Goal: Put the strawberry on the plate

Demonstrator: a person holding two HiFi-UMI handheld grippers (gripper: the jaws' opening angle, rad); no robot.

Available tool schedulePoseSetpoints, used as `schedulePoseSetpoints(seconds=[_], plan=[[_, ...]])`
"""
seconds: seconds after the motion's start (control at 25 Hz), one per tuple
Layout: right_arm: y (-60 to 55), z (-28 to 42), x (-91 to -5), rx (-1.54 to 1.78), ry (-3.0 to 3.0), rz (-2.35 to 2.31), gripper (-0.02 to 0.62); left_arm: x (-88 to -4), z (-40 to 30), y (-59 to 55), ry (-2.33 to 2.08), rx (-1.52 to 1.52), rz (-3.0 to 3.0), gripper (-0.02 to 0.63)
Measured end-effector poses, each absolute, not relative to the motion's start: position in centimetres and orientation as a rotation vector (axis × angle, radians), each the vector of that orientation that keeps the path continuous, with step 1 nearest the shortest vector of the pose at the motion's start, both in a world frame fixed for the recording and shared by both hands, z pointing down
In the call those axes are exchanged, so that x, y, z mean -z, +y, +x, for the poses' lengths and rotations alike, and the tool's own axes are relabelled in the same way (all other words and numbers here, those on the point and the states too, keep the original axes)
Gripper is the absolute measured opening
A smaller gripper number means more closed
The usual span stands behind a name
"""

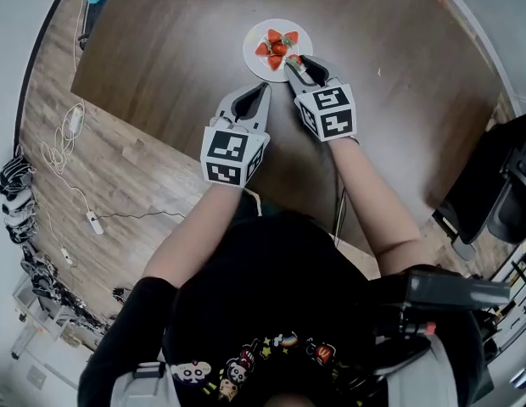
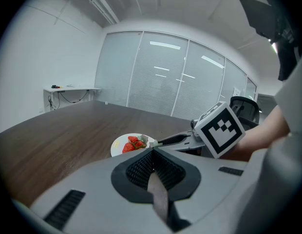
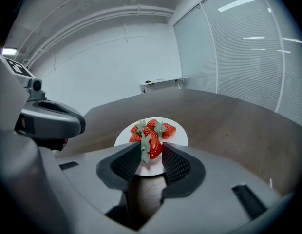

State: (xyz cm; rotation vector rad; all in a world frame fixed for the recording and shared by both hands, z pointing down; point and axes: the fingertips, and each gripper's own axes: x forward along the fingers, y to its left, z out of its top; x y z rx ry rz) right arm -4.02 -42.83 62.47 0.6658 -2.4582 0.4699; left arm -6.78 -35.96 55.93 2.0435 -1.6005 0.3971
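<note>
A white plate point(image 1: 251, 51) carrying several strawberries point(image 1: 276, 46) sits on the dark wooden table point(image 1: 161, 49), straight ahead of me. My right gripper point(image 1: 296, 63) is at the plate's near right rim, shut on one strawberry point(image 3: 152, 148) with its green leaves pointing left and down; the plate point(image 3: 179, 137) lies just beyond the jaws. My left gripper point(image 1: 265, 88) hovers short of the plate, a little to its left, and its jaws are shut with nothing between them point(image 2: 152, 153). From the left gripper view the plate point(image 2: 118, 144) and the right gripper's tip point(image 2: 163, 141) are in sight.
The table's left edge runs diagonally, with wood floor and white cables point(image 1: 66, 142) beyond it. A black office chair point(image 1: 500, 185) stands at the right. Glass partition walls point(image 2: 160, 77) close off the room behind the table.
</note>
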Motion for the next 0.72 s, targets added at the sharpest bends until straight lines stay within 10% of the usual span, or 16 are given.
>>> schedulePoseSetpoints(seconds=[0.72], plan=[[-43.3, -5.0, -63.7, -0.38, -2.409, 0.614, 0.126, -55.6, -7.6, -35.6, -1.625, -0.388, 2.046, -0.011]])
